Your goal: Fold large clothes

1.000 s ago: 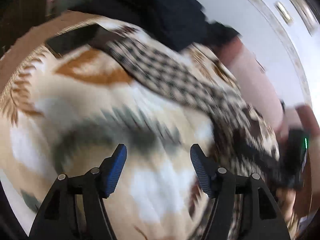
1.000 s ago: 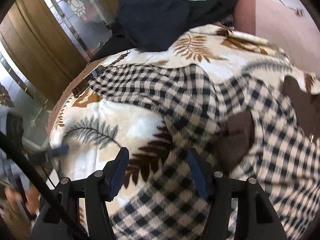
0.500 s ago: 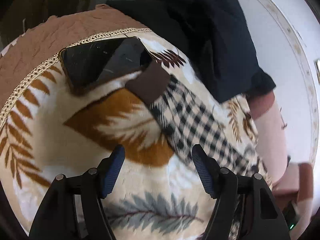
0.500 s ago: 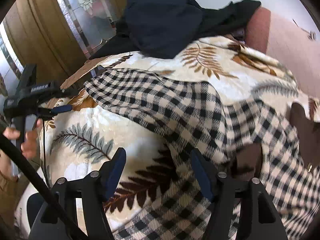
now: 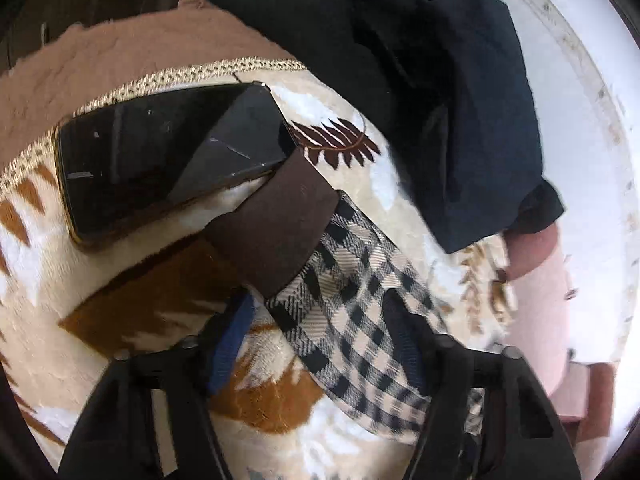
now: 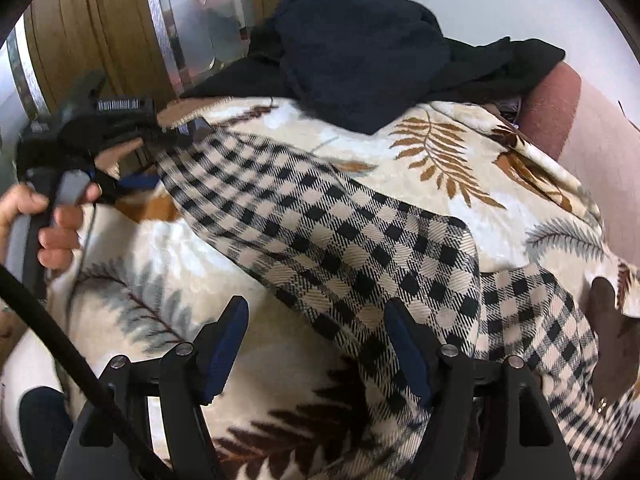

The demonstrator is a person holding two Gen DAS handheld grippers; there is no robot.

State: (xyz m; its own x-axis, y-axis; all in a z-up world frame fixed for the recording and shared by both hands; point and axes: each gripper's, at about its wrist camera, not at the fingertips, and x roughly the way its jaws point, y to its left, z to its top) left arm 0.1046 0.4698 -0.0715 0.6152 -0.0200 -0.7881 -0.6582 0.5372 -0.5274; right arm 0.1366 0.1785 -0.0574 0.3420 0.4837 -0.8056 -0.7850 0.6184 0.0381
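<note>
Left gripper (image 5: 316, 320): fingers spread wide, straddling the end of the checked sleeve (image 5: 352, 320) just behind the brown cuff (image 5: 276, 228); nothing clamped, though pad contact with the cloth cannot be ruled out from this view. Right gripper (image 6: 316, 344): equally wide apart, poised above the sleeve's lower edge where it joins the body of the checked shirt (image 6: 360, 248); nothing held.

Shirt spread across the leaf-print blanket (image 6: 440, 152), sleeve stretched out toward the blanket's braided edge, body trailing off to the right of the right wrist view. Cuff end touching the corner of a dark phone (image 5: 160, 160). Dark garments (image 6: 360, 40) heaped behind, apart from the sleeve.

Handling estimate: woven cloth, light, fully limp, no stiffness to carry a fold unaided; probably not slippery against plush pile, more likely to drag on it. Cuff doubled and firmer, so best pinch point for the left; shoulder seam or sleeve edge suitable for the right.

Risk: lifting the cuff may nudge the phone; deep bite may catch blanket pile along with cloth.
</note>
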